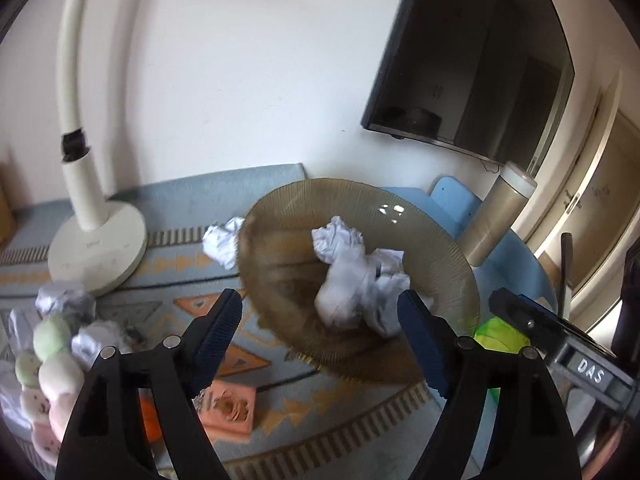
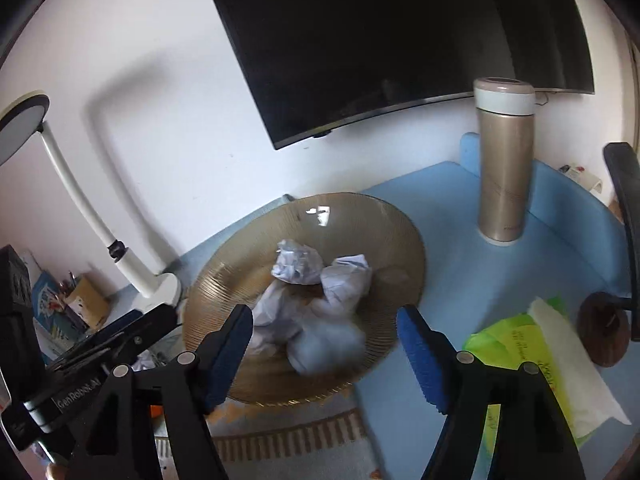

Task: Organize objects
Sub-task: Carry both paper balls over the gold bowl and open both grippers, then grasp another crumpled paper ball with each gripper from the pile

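Observation:
A brown ribbed glass plate [image 1: 280, 236] [image 2: 396, 248] sits on the table and holds several crumpled white paper balls [image 1: 352, 272] [image 2: 316, 280]. Another paper ball [image 1: 220, 240] lies on the mat just left of the plate. My left gripper [image 1: 320, 332] is open and empty, just in front of the plate's near rim. My right gripper [image 2: 324, 344] is open and empty, hovering over the plate's near edge. The right gripper's body also shows at the right edge of the left wrist view [image 1: 560, 340]. The left gripper's body shows at the lower left of the right wrist view [image 2: 100, 356].
A white desk lamp [image 1: 96, 248] [image 2: 156, 284] stands left. A gold thermos [image 1: 496, 220] [image 2: 506, 160] stands on a blue mat [image 2: 460, 280]. A green wipes pack [image 2: 532, 356], mochi-like balls [image 1: 48, 356], silver foil balls [image 1: 64, 300] and a pink box [image 1: 232, 408] lie around. A wall TV [image 2: 400, 40] hangs behind.

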Action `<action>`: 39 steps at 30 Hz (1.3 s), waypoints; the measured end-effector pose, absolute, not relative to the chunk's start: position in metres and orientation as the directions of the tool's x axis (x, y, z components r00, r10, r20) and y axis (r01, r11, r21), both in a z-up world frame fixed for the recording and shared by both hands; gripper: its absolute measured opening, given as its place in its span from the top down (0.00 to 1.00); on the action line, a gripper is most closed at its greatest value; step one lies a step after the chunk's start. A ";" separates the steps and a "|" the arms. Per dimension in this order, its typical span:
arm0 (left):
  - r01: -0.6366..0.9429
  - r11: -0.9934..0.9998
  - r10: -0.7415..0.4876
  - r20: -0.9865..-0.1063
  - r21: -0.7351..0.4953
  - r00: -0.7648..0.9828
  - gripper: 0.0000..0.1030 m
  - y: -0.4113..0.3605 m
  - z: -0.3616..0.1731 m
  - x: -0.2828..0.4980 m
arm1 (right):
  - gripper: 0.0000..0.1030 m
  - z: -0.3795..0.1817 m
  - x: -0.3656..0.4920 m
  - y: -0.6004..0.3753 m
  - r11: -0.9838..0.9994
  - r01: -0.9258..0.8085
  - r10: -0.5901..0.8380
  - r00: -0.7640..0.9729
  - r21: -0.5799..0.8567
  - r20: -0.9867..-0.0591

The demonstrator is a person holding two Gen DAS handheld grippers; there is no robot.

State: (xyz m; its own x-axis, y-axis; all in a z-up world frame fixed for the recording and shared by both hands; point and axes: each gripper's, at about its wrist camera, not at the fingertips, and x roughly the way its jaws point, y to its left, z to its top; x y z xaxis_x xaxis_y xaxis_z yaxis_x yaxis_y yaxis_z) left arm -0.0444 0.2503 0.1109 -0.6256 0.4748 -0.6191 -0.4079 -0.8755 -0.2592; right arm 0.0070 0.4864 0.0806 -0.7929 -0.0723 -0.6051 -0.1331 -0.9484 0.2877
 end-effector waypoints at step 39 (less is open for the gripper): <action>0.236 -0.970 -0.204 -0.731 0.060 -0.652 0.01 -0.024 0.022 0.049 | 0.13 -0.005 0.040 0.333 -0.994 0.104 -0.090 -0.750 0.018 -0.656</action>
